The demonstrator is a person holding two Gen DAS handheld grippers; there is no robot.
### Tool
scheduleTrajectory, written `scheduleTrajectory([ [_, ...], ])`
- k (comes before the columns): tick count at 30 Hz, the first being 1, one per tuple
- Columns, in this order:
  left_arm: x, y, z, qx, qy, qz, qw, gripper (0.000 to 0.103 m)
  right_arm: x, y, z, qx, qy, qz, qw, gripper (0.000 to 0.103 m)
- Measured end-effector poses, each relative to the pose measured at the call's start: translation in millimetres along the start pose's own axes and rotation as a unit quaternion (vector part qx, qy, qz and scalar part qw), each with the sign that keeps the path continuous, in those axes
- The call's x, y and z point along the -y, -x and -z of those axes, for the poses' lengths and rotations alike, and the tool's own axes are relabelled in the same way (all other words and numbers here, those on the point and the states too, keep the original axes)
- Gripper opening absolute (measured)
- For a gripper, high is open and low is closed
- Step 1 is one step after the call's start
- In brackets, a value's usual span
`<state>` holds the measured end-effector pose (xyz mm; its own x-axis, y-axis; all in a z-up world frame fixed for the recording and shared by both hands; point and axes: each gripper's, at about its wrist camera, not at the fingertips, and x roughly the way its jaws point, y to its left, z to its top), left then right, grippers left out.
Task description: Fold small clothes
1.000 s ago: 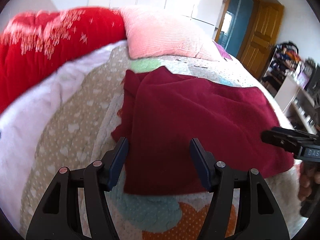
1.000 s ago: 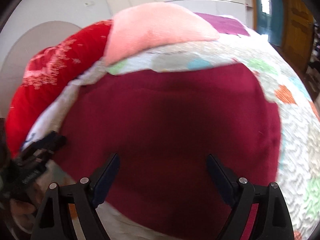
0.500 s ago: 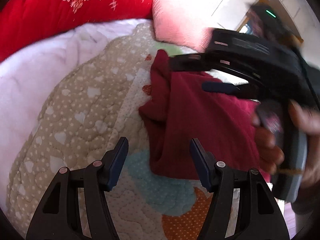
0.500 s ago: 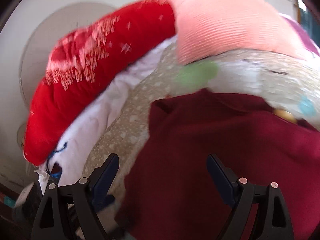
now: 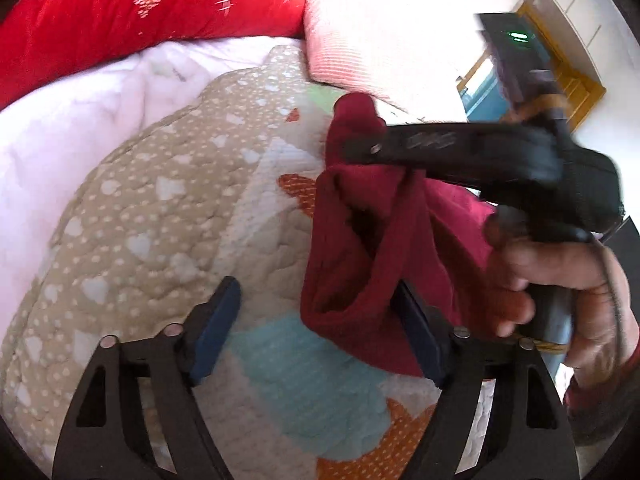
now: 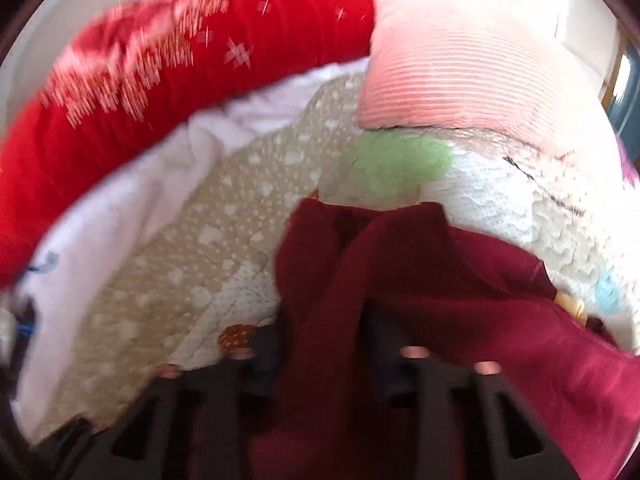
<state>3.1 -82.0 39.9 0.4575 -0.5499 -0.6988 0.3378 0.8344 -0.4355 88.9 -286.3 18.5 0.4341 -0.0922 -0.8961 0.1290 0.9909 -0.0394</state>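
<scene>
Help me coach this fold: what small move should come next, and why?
Probably close the left hand-held gripper on the maroon garment's near corner. The right hand-held gripper has just been closing and pinches the far corner, while the left's jaws have just been opening, the near edge between them, unpinched.

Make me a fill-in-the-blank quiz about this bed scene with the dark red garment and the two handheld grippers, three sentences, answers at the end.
1. The right gripper has closed on a bunched fold of the dark red ____ garment.
2. The left gripper has its jaws ____, with the garment's edge at one finger.
3. Behind the patchwork quilt lies a red cushion beside a ____ ribbed pillow.

Answers: fabric; open; pink
</scene>
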Motion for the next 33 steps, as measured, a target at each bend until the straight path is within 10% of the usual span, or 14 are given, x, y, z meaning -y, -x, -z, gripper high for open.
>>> scheduleTrajectory([
  [3,8.5,-1.3,0.3,0.003,-0.009,0.017,0.9998,0.079,20.3,24.3,4.7,0.031,-0.039,-0.049,0.998,0.022],
  [10,46.9,26.3,2.6,0.041,-0.051,0.103,0.9925,0.025,41.2,62.3,13.2,0.079,-0.078,-0.102,0.989,0.021],
  [21,216.7,27.1,34.0,0.01,-0.168,0.197,0.9657,0.025,157.1,196.4,79.0,0.164,-0.138,-0.087,0.973,0.019],
  [28,270.0,-40.8,87.0,-0.085,-0.221,0.16,0.9582,0.025,241.6,172.2,147.4,0.11,-0.243,-0.004,0.964,0.02],
  [33,270.4,-9.7,91.1,-0.081,-0.263,0.125,0.9532,0.041,262.6,173.1,163.8,0.104,-0.3,0.002,0.948,0.039],
])
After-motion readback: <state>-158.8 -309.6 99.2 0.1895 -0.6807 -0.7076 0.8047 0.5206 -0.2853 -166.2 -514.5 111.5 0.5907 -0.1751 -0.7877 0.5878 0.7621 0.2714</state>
